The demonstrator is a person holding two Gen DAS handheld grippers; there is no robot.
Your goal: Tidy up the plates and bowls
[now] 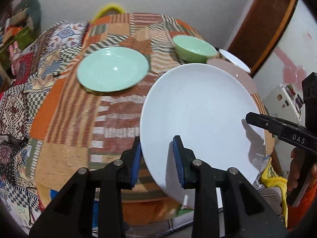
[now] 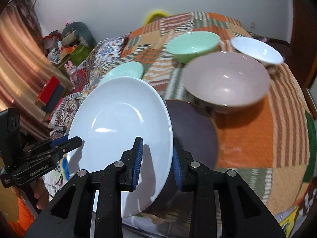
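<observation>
You've got the white plate (image 1: 198,119) up off the bed, tilted, with both tools on it. Your left gripper (image 1: 157,156) straddles the plate's near-left rim, one blue pad (image 1: 136,162) under it, the other on the top face; the jaws stand a little apart around the rim, and whether the pads truly press the plate, I cannot tell. Your right gripper (image 2: 157,162) does the same on the opposite edge: one finger over the white face, one behind the rim, jaws parted about the edge, contact unclear. Each tool shows up in the other's camera, reaching in at the plate's far side.

Right behind the white plate, in the right wrist view, there's a dark purple plate (image 2: 194,130), partly hidden. Beyond it sits the pink bowl (image 2: 225,79), big and upright. Further back, the green bowl (image 2: 193,44) and, to its right, the white bowl (image 2: 256,48). Off to the left lies the mint green plate (image 1: 113,68), flat on the cloth, well apart from the bowls.

Everything rests on the patchwork bedspread (image 1: 65,107), orange, brown and striped. A yellow hoop (image 1: 111,9) peeks over its far edge.
</observation>
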